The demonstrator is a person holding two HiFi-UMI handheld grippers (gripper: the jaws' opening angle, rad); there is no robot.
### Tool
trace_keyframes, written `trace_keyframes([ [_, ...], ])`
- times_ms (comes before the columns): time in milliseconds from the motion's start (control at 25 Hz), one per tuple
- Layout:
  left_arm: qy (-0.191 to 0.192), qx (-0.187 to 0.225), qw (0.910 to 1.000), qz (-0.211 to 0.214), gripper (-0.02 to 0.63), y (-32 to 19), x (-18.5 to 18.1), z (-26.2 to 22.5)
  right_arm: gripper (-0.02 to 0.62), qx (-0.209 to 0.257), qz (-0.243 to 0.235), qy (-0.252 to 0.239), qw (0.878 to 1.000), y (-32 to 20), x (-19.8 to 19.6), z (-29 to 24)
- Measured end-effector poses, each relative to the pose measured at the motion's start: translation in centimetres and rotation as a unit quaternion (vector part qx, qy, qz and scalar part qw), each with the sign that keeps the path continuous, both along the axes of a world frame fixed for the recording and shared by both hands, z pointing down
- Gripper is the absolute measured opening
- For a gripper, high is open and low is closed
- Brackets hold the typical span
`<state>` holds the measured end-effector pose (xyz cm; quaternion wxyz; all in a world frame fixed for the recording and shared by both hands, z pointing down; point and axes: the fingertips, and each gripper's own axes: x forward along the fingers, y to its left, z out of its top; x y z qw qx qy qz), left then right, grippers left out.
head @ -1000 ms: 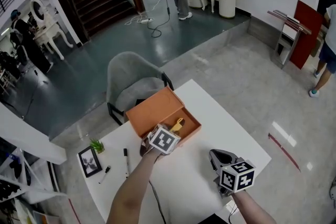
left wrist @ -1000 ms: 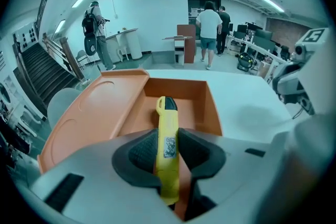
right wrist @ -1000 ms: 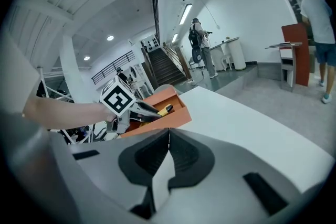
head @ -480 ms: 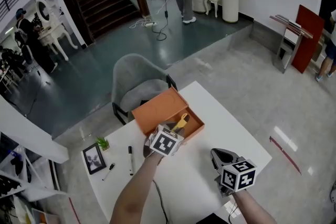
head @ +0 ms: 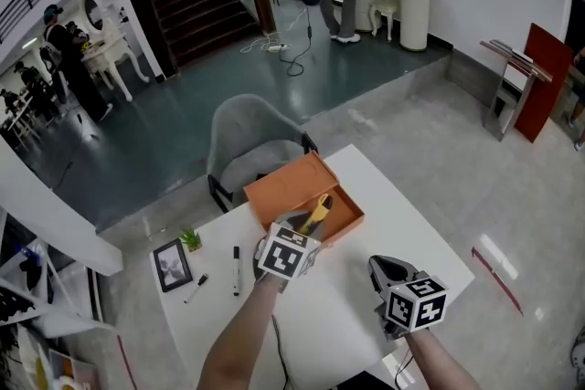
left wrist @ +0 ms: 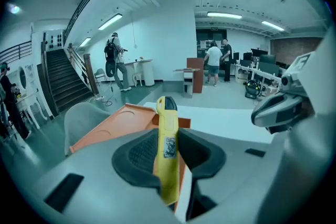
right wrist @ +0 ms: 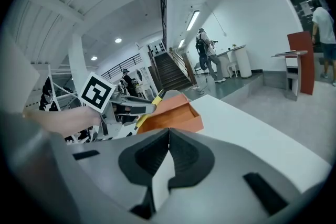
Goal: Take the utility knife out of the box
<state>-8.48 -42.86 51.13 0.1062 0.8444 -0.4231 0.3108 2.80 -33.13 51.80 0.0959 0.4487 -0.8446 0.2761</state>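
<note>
Yellow plastic utility knife [left wrist: 167, 134] is sitting clamped in the left gripper [left wrist: 168, 153] just over the open orange rectangular box [left wrist: 113, 126], so the lift-out seems nearly done and needs carrying clear onto the white table [head: 407, 228], while the right gripper [right wrist: 168, 153] is idling, jaws together, empty.

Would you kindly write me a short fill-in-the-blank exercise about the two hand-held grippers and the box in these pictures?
1. The left hand-held gripper grips a yellow ____ between its jaws.
2. The open box on the white table is ____ in colour.
3. Between the shut jaws of the right hand-held gripper there is ____.
Missing words: utility knife; orange; nothing.
</note>
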Motion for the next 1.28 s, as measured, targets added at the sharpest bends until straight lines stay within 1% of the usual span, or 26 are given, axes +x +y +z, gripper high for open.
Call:
trace_keyframes([
  [200, 0.039, 0.013, 0.9986, -0.033, 0.117, 1.8, -1.4, -1.7, 0.002, 0.012, -0.007, 0.004, 1.0, 0.4, -0.3, -1.2],
  [400, 0.052, 0.025, 0.9968, -0.055, 0.117, 4.0, -3.3, -2.7, 0.002, 0.019, -0.016, 0.005, 1.0, 1.2, -1.2, -2.0],
  [680, 0.084, 0.04, 0.9914, -0.092, 0.117, 6.9, -5.8, -3.7, 0.002, 0.027, -0.032, 0.003, 0.999, 1.9, -2.7, -2.8],
  [840, 0.104, 0.043, 0.9871, -0.114, 0.117, 8.6, -7.2, -3.7, 0.002, 0.034, -0.042, 0.006, 0.998, 2.3, -3.6, -3.2],
  [1040, 0.13, 0.042, 0.9795, -0.148, 0.117, 10.4, -9.1, -3.5, 0.002, 0.048, -0.061, 0.02, 0.997, 2.9, -4.9, -4.0],
  [1280, 0.143, 0.046, 0.9729, -0.176, 0.117, 12.2, -11.2, -3.4, 0.002, 0.061, -0.077, 0.03, 0.995, 3.2, -6.5, -4.8],
])
